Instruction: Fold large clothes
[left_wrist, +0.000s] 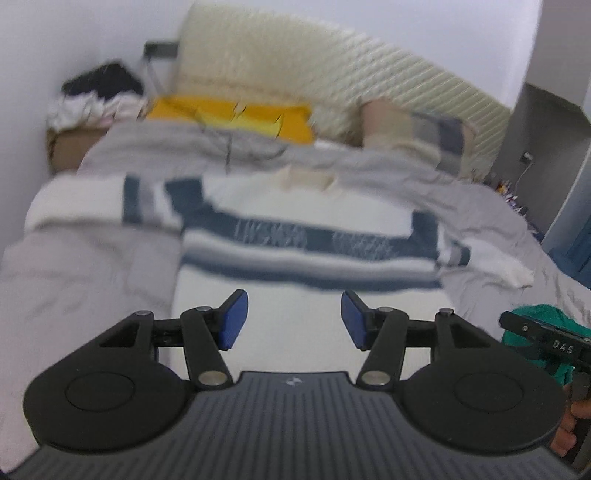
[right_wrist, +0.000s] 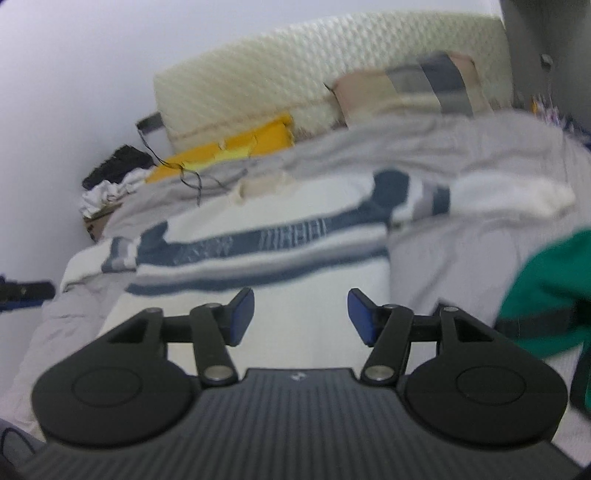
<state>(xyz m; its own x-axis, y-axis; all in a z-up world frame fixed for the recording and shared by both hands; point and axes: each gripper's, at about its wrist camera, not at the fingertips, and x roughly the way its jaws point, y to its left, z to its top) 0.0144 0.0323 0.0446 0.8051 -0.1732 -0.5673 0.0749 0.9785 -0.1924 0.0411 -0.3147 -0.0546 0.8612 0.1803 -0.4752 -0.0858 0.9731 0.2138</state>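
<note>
White sweater (left_wrist: 295, 218) with navy stripes spread flat on grey bedsheet (left_wrist: 92, 266); lettering on stripe too blurred to read. Left gripper (left_wrist: 294, 319) spread above hem, nothing between blue pads. Right gripper (right_wrist: 300, 317) likewise spread, empty. Green garment (right_wrist: 546, 288) cut off at right edge. Yellow item (left_wrist: 236, 114) partly hidden behind bedding.

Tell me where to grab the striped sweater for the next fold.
Take the sweater by its white cuff, the sleeve end lying out toward the green cloth. Come from above with the right gripper: that sleeve lies flat and spread sideways on the grey sheet, free to lift inward.
</note>
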